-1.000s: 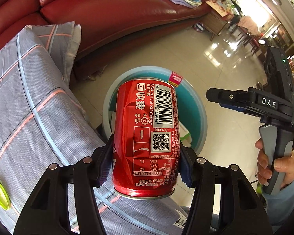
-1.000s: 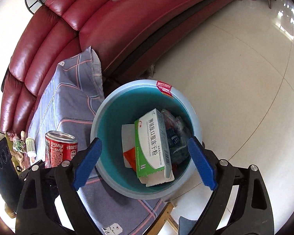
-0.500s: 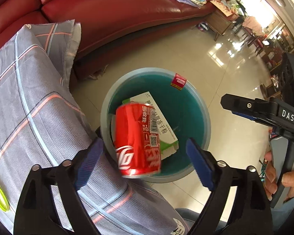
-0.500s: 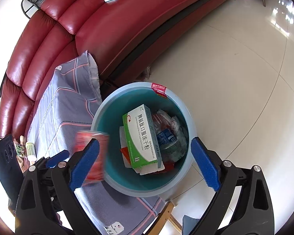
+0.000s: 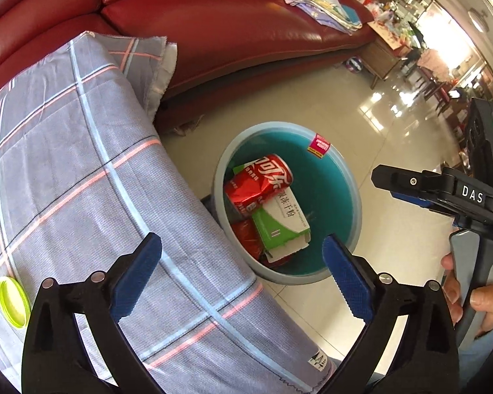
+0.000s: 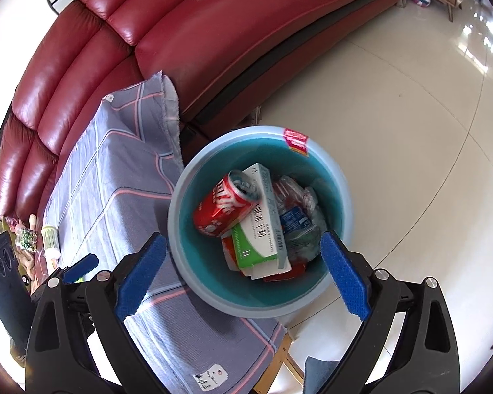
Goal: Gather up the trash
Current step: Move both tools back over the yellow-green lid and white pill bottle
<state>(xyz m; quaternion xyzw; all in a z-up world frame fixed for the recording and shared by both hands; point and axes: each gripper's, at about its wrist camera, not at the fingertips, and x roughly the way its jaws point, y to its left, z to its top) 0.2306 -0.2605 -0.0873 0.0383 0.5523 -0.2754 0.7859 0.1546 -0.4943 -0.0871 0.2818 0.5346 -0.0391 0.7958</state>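
Now: can (image 5: pixel 258 182) gone from left tool (image 5: pixel 241 274), lying in bin (image 5: pixel 284 280) atop box (image 5: pixel 279 223). Left tool wide open, empty; right tool (image 6: pixel 241 277) likewise. One item collected; lid (image 5: pixel 11 302) remaining on counter (image 5: pixel 82 177).

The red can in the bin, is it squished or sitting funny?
Yes. The red can lies tilted on the green-and-white box inside the blue bin, and its side looks dented. Nothing has spilled outside.
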